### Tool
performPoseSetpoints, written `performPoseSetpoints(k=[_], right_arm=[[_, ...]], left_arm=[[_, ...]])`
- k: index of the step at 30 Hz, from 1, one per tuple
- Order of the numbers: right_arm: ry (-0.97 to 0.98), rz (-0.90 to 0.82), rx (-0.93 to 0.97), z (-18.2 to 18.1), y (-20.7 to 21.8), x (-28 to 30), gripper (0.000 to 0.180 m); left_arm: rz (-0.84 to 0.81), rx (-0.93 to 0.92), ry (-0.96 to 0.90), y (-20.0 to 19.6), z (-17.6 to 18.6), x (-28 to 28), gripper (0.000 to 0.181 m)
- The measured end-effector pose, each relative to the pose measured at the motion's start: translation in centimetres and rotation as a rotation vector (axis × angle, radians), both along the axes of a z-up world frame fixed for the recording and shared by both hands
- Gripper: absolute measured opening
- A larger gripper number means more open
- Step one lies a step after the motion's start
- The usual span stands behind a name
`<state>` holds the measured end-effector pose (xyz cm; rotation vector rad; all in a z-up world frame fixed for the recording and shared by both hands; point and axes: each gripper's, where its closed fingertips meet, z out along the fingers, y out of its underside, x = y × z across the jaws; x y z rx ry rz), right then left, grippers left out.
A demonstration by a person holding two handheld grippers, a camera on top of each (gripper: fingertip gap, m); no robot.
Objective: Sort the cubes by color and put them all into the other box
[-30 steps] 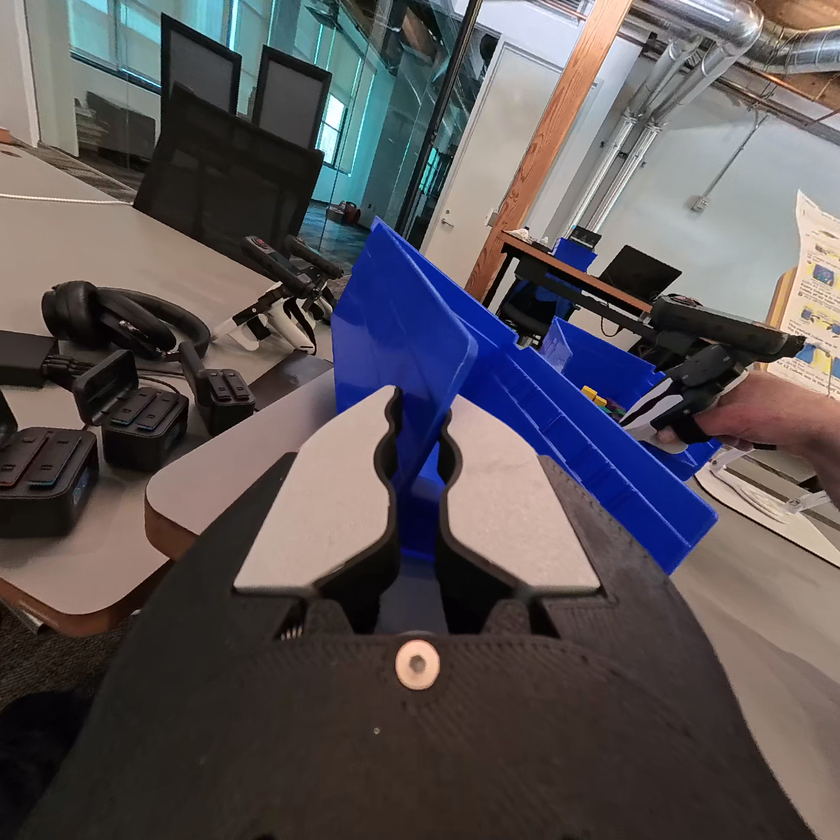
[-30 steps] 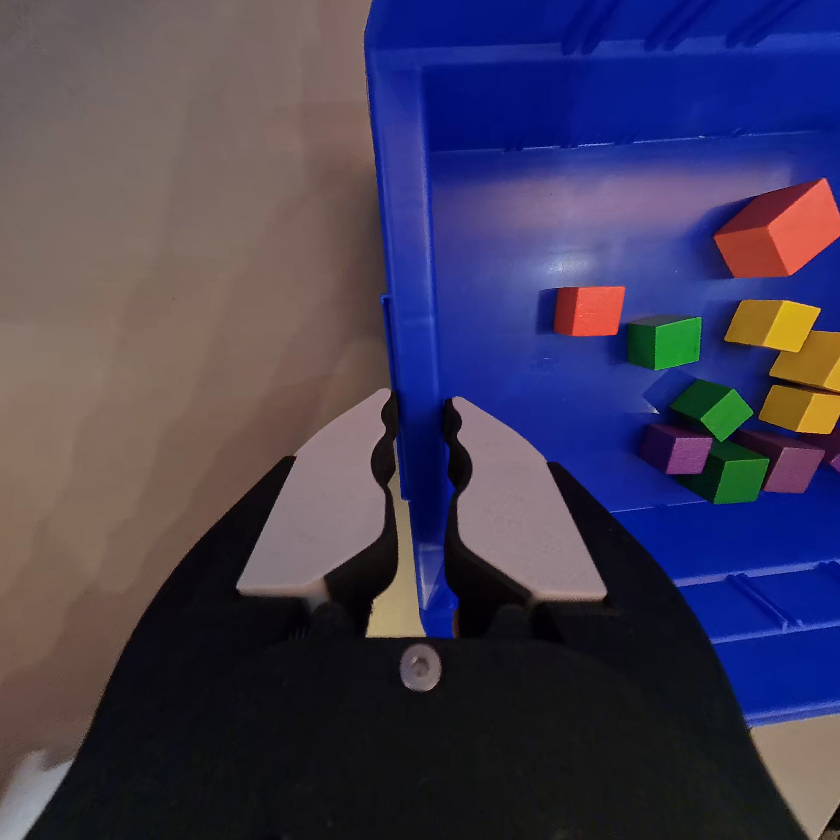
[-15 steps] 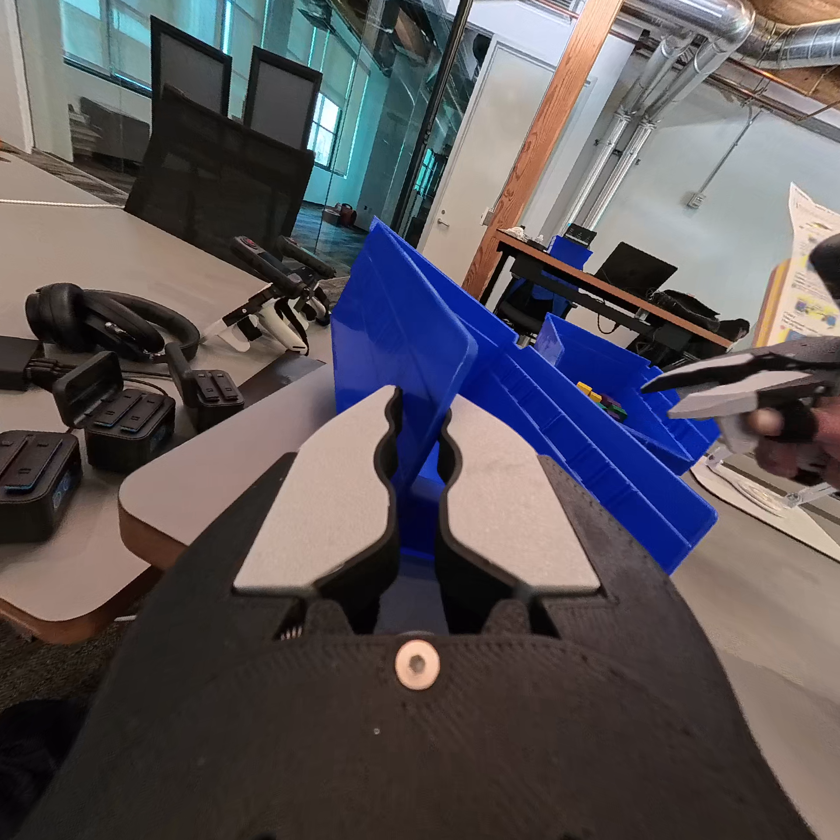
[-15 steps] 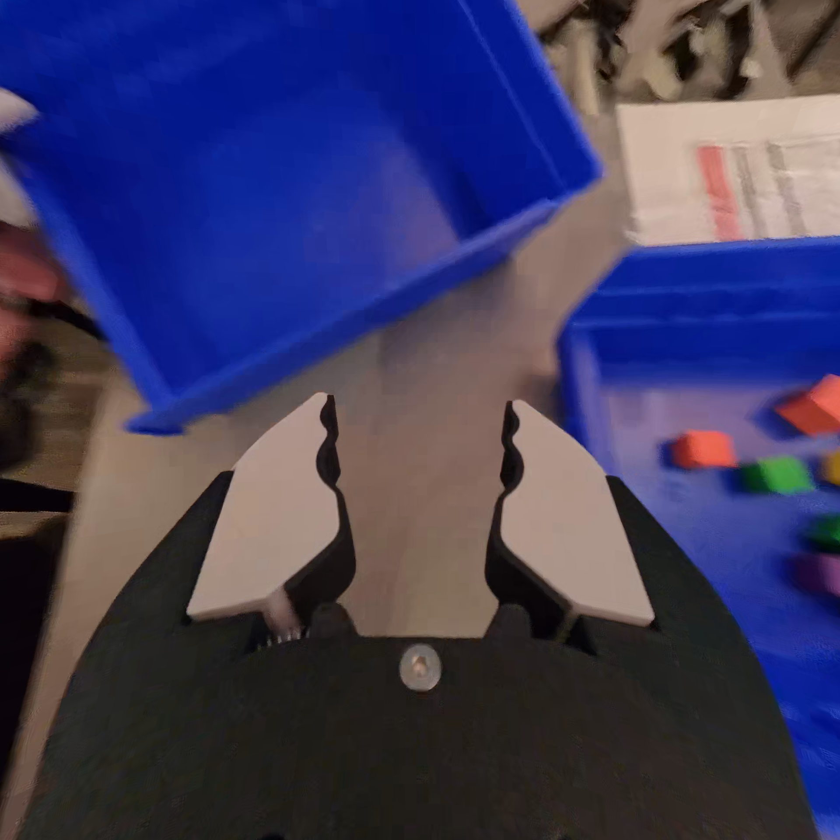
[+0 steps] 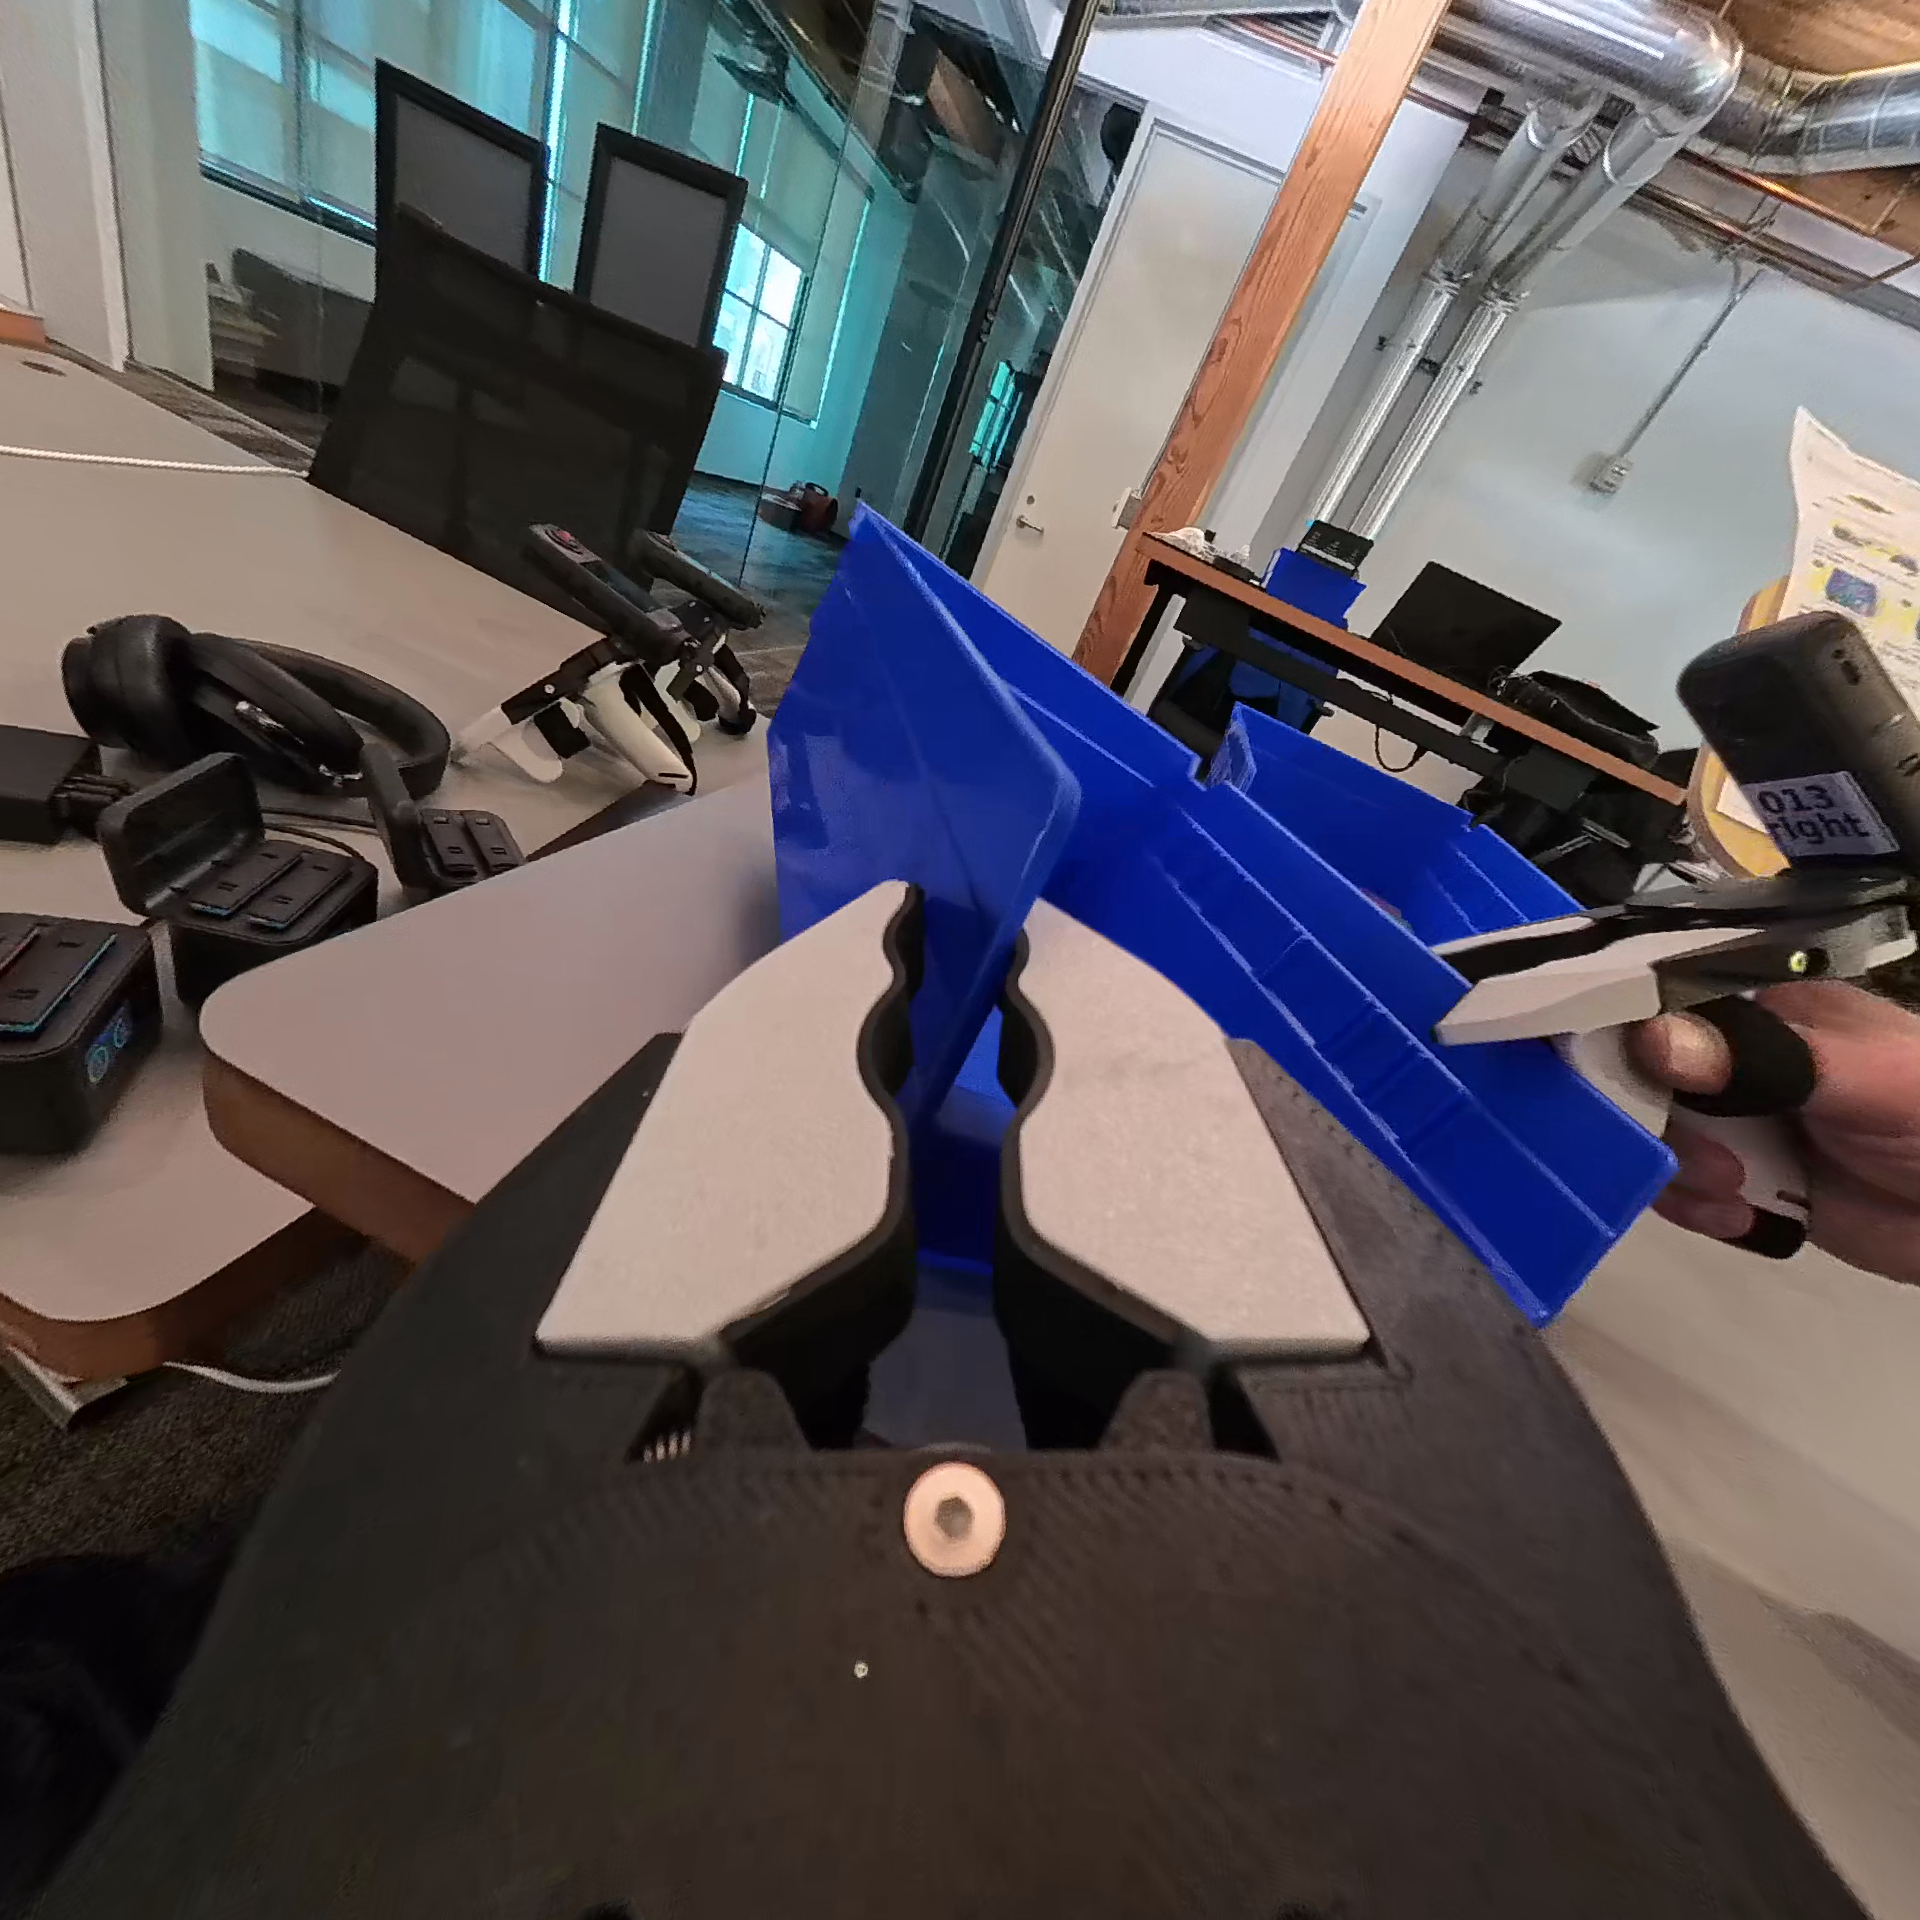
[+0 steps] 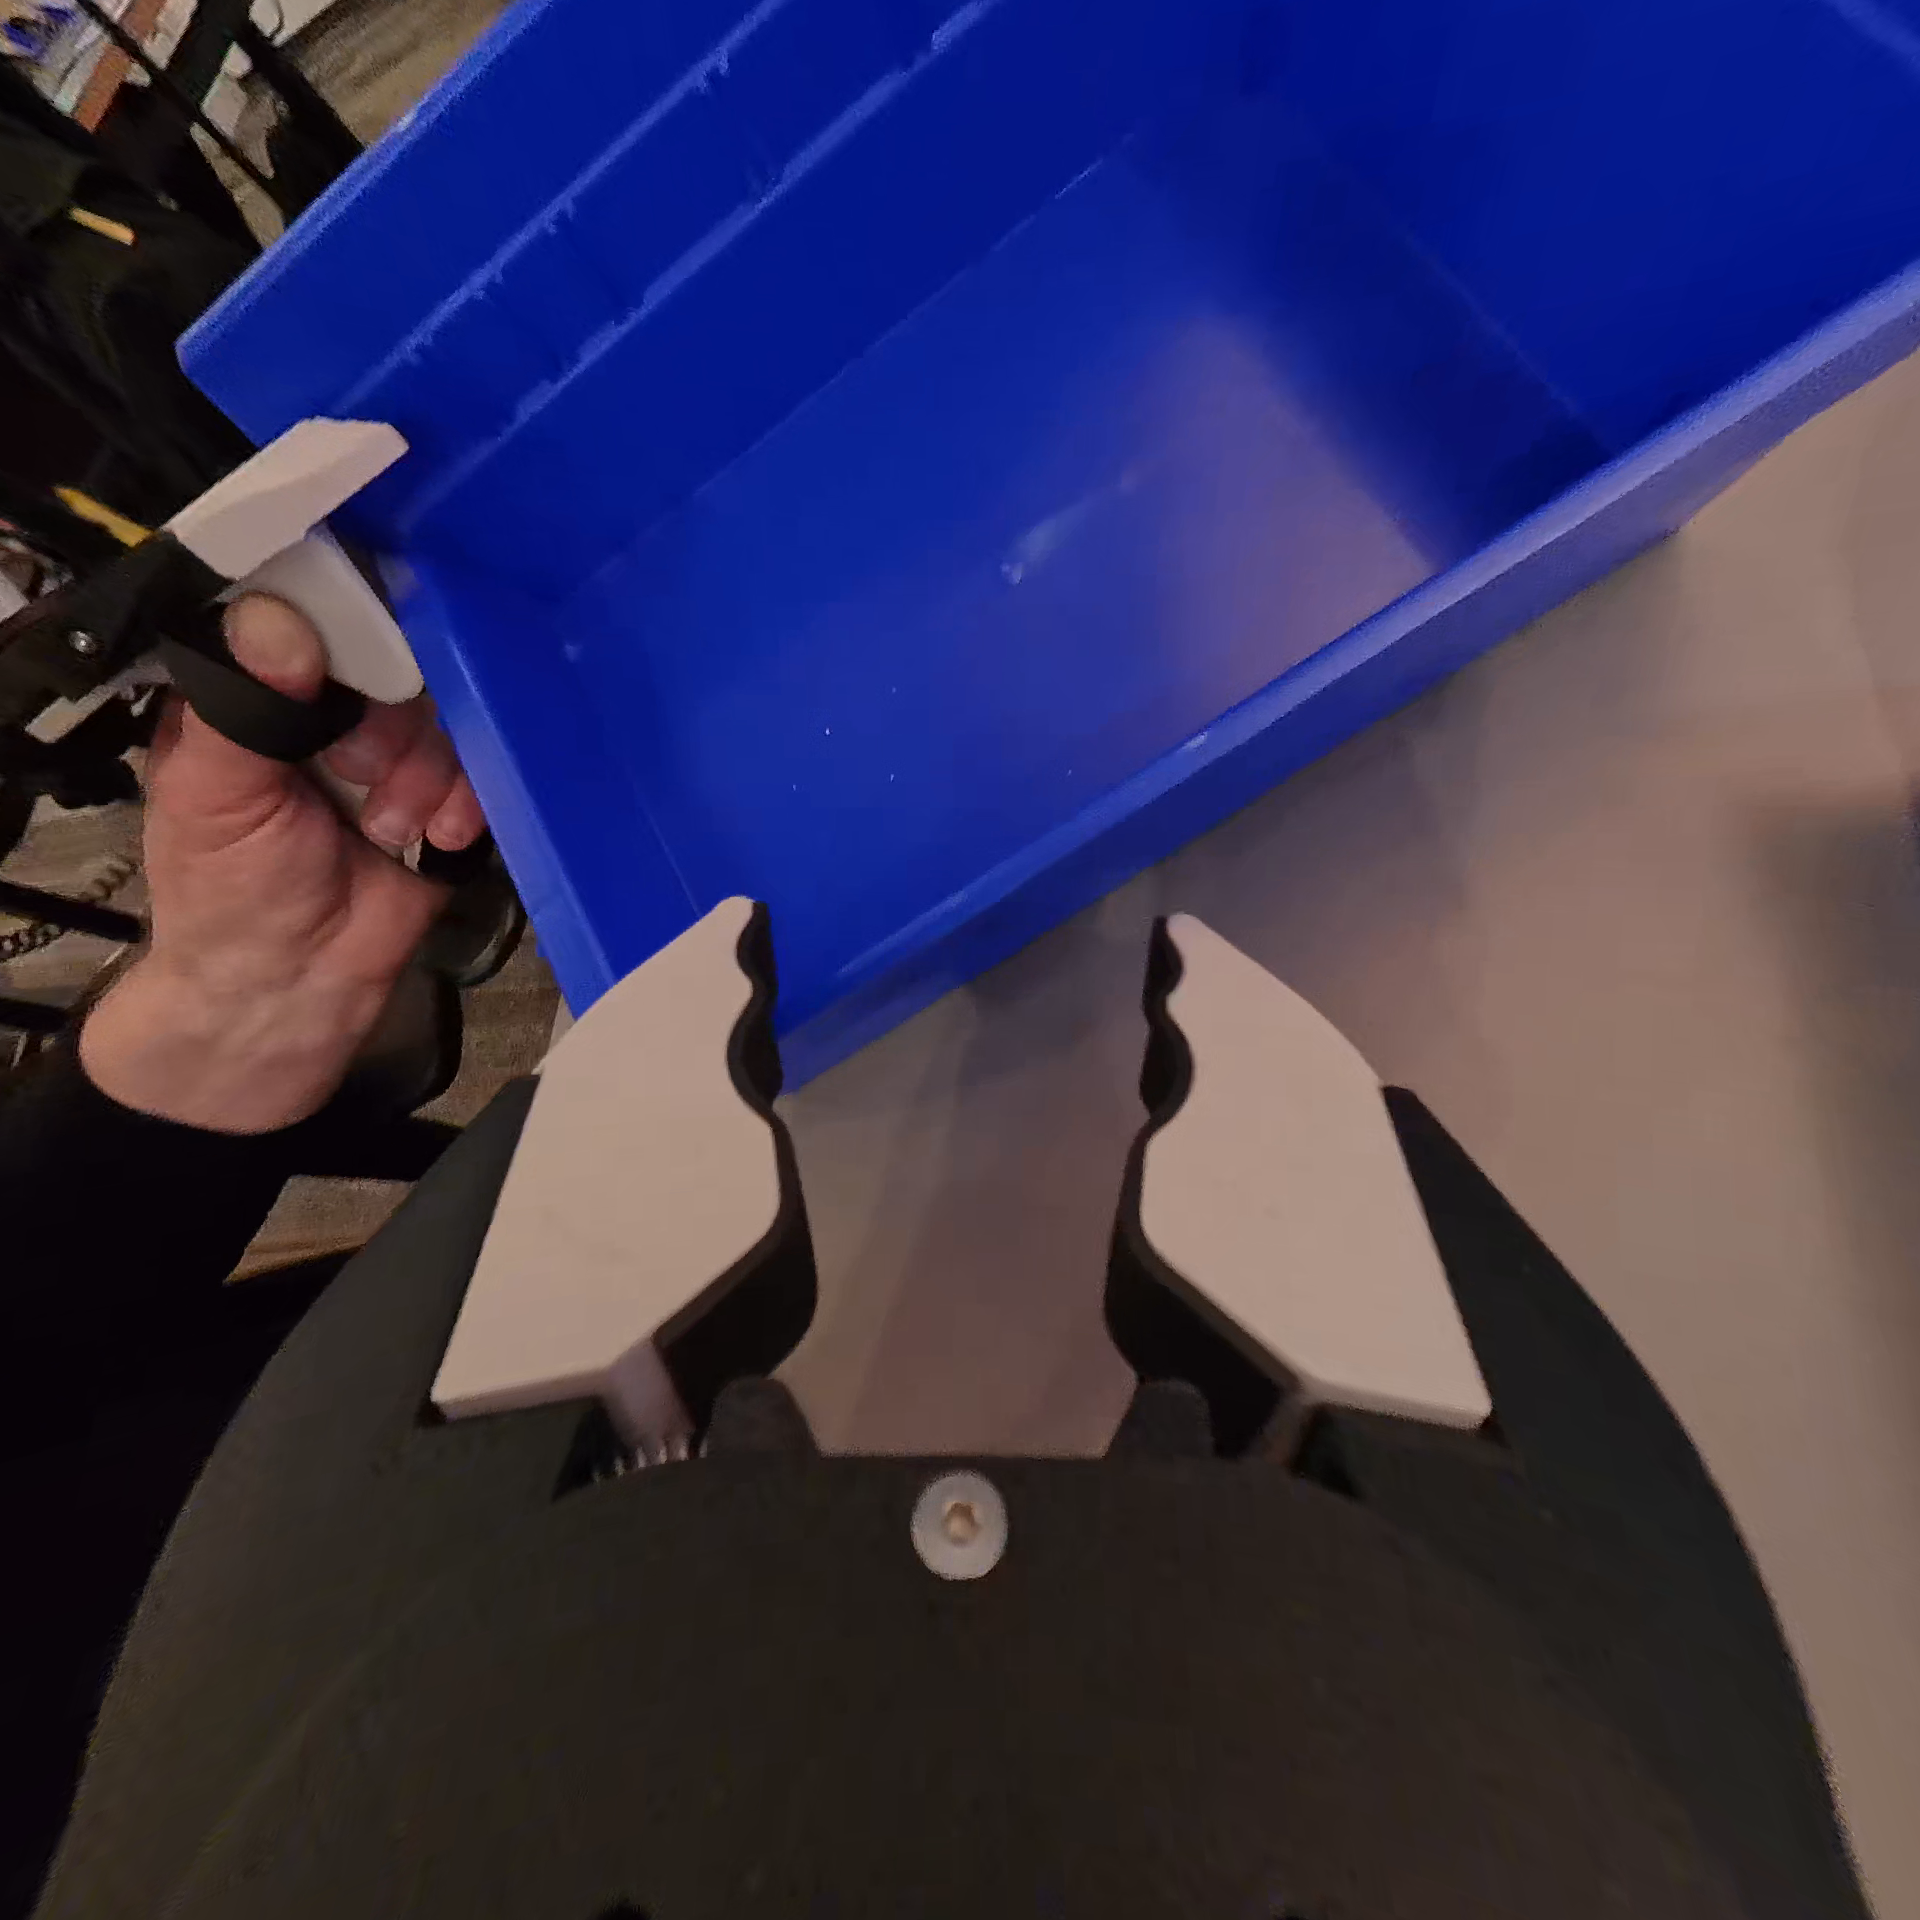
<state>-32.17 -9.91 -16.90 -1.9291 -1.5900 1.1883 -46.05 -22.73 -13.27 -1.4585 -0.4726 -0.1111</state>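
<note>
right gripper (image 6: 961, 997) moved off the cube box, now over the empty blue box (image 6: 1039, 623).
its fingers apart, holding nothing; left gripper (image 5: 961, 977) clamped on that box's wall, box tilted on table (image 6: 1558, 1039).

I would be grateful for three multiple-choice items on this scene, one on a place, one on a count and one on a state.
1. Where do the left tongs grip the near blue box?
A. on its wall
B. on its floor
C. nowhere

2. How many cubes lie in that box?
A. four
B. none
C. one

3. How are the right tongs?
A. shut on a cube
B. shut on the box
C. open

Answers:
1. A: the left wrist view shows the blue wall pinched between the fingers.
2. B: the right wrist view shows a bare blue floor.
3. C: the fingers stand apart over the grey table, holding nothing.
</note>
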Motion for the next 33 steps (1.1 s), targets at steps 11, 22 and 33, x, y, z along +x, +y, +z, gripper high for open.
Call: performPoseSetpoints(k=[11, 22, 33], right_arm=[[-0.161, 0.066, 0.120, 0.2, 1.3, 1.9, 0.059], [-0.162, 0.068, 0.140, 1.0, 2.2, 4.0, 0.048], [-0.059, -0.045, 0.185, 2.2, 1.2, 6.5, 0.064]], left_arm=[[-0.014, -0.024, 0.009, -0.4, -1.0, 3.1, 0.015], [-0.115, -0.074, -0.067, -1.6, -3.7, 8.2, 0.022], [-0.160, -0.060, -0.068, -1.5, -3.5, 10.5, 0.027]])
